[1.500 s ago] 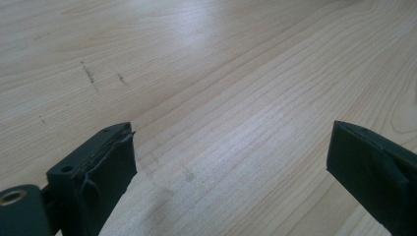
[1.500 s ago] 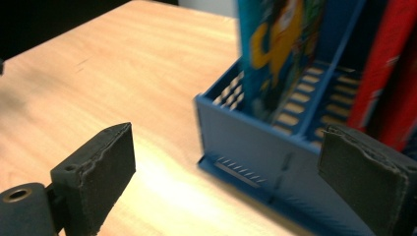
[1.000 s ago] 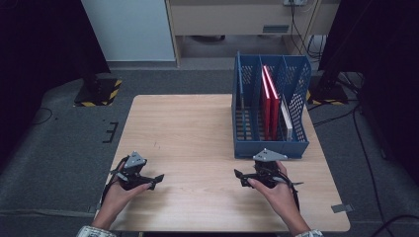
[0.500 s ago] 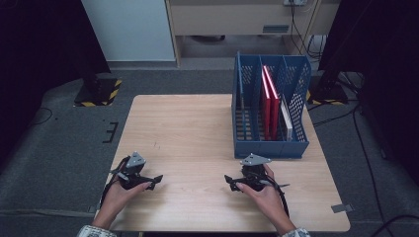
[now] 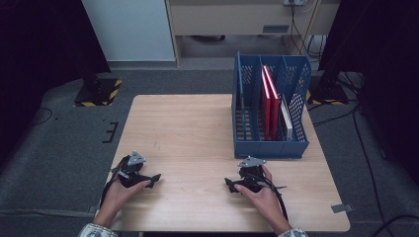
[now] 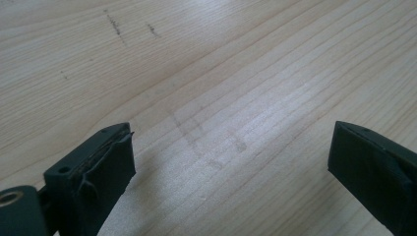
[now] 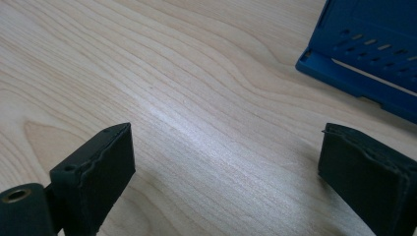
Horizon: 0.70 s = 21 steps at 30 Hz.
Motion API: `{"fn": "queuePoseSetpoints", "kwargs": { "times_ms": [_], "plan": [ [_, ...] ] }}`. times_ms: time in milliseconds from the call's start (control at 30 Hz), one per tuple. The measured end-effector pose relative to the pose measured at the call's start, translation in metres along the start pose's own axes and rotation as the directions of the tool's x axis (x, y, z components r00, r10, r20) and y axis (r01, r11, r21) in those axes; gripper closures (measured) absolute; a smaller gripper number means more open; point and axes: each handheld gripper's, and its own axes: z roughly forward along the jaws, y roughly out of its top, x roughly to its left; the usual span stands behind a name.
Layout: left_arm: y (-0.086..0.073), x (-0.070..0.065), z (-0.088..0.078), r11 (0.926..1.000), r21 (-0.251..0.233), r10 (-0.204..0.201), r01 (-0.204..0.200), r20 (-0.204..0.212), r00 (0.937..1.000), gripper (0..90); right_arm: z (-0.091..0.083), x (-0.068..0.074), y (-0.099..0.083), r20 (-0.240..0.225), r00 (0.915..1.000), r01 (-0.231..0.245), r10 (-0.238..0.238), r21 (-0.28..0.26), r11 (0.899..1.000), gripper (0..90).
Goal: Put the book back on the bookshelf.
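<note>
Blue plastic was what mattered to me at that moment: the file rack [image 5: 269, 143] stood on the far right part of the wooden table [image 5: 188, 128], its long axis running away from me, with two red folders [image 5: 267, 98] upright in a middle slot and a white one [image 5: 286, 121] leaning in the slot to their right. My right gripper [image 5: 236, 186] rested low on the table just in front of the rack's near wall, close to it but not touching, with its tips turned left rather than toward the rack. In the right gripper view its jaws stood wide apart with nothing between them, bare wood below and a corner of the rack [image 7: 364, 59] ahead to the upper right. My left gripper [image 5: 152, 178] lay near the table's front left, well apart from the rack, jaws likewise spread over plain wood grain [image 6: 221, 98] in the left gripper view, gripping nothing. I judged the right hand [image 5: 262, 197] the nearer by far, so any reach for the folders would fall to it, going forward and up over the near wall, then closing across a folder's thin edge.
</note>
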Motion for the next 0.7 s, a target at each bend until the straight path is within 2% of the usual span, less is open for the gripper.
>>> {"fn": "queuePoseSetpoints", "kwargs": {
  "times_ms": [233,267,300,333,700],
  "plan": [
    [-0.0008,0.0006,0.0054,0.9997,0.024,-0.001,0.001,-0.014,0.9999,2.9,0.0041,0.001,-0.0016,0.025,0.9996,0.013,-0.013,-0.001,1.0,6.0],
    [-0.001,0.0005,0.0061,0.9996,0.03,-0.001,0.002,-0.018,0.9998,2.9,0.0056,0.002,-0.0018,0.045,0.9986,0.027,-0.027,0.001,1.0,5.8],
    [-0.0015,0.0007,0.0068,0.9995,0.031,-0.001,0.001,-0.02,0.9998,2.9,0.0056,0.002,-0.0018,0.045,0.9986,0.027,-0.027,0.001,1.0,5.8],
    [-0.002,0.0011,0.0074,0.9996,0.028,-0.005,0.006,-0.018,0.9998,1.6,0.0062,0.0032,-0.0013,0.06,0.9973,0.042,-0.042,0.011,0.999,5.7],
    [-0.0066,0.0013,0.0102,0.9996,-0.022,-0.02,0.02,-0.022,0.9996,0.0,0.0087,0.0047,-0.0002,0.072,0.9967,0.037,-0.038,0.017,0.999,2.6]
  ]
}}
